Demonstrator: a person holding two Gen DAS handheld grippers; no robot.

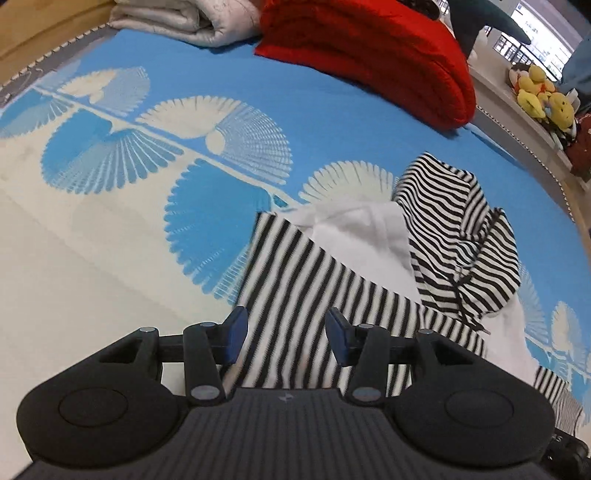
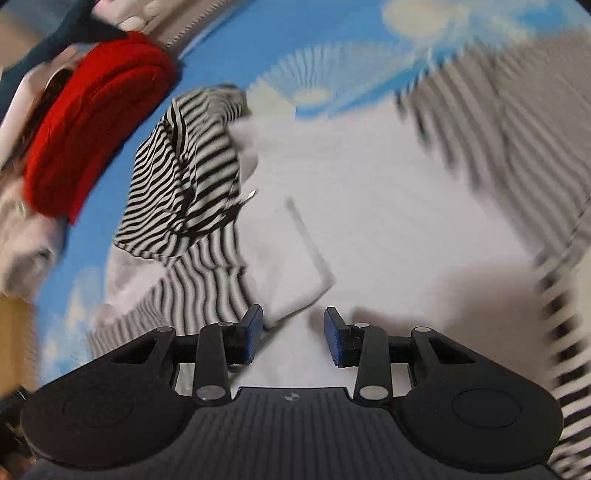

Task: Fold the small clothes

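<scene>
striped hooded top (image 1: 325, 295) lies rumpled on the blue patterned bedspread (image 1: 332, 110), white body half exposed. left gripper (image 1: 284, 336) and right gripper (image 2: 293, 338) hover spread, pinching nothing. risk — grabbing one layer only, dragging the bunched hood (image 2: 184, 170) askew.

One striped-and-white garment (image 1: 332, 266), one red quilt (image 1: 369, 55), one grey folded blanket (image 1: 184, 22), several yellow plush toys (image 1: 543, 99).

Black-and-white striped garment (image 1: 317, 295) with white body, blue fan-patterned bedcover (image 1: 314, 110), red quilt (image 1: 369, 48).
</scene>
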